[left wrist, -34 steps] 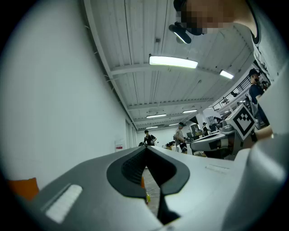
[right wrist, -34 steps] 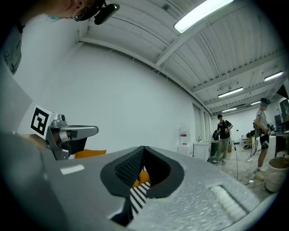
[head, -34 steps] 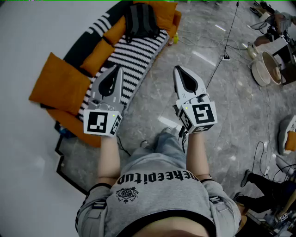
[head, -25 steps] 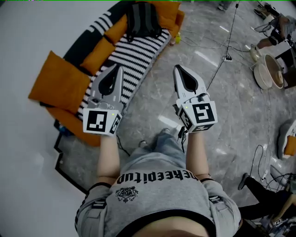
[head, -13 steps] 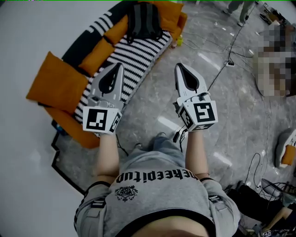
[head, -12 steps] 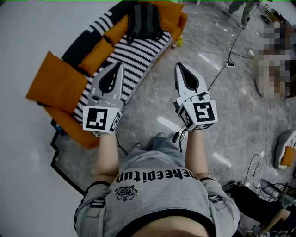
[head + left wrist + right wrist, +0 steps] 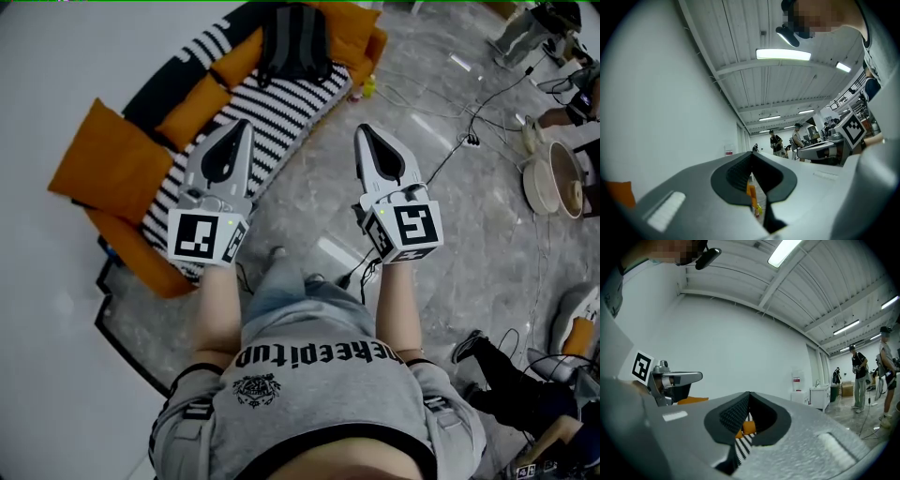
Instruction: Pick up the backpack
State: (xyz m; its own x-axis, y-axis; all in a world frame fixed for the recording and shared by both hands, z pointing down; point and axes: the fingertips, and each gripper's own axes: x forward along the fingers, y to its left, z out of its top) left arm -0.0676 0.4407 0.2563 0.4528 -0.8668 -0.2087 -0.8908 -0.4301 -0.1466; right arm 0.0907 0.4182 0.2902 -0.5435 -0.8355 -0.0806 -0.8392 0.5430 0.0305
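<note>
- Backpack point(image 7: 295, 42): dark, nearly black, soft-sided, with two shoulder straps and a top loop facing the head camera. It stands at the far end of the sofa point(image 7: 281, 112), on the striped seat, leaning on an orange back cushion point(image 7: 342, 23).
- Sofa: black-and-white striped seat with loose orange cushions along its back and near end. It runs diagonally away from the person.
- Left gripper point(image 7: 244, 124): jaws closed tip to tip with nothing clamped. It is held over the sofa's near seat edge and points along the sofa toward its far end.
- Right gripper point(image 7: 362, 131): jaws pressed together and empty. It is off the sofa, over the grey floor point(image 7: 450, 244) beside its open side, parallel with the left one.
- Key relation: the backpack lies straight ahead of both grippers, well apart from them, at the sofa end opposite the person. Its long axis runs roughly in line with the way the grippers point. Judged from the head view, the left gripper is slightly nearer and more nearly in line with the backpack.
- Gripper views: stripes and orange cushion show through the gap below the tips. The backpack itself cannot be made out there.
- Judgement: this is the approach stage. Both jaws must open before any grasp.
</note>
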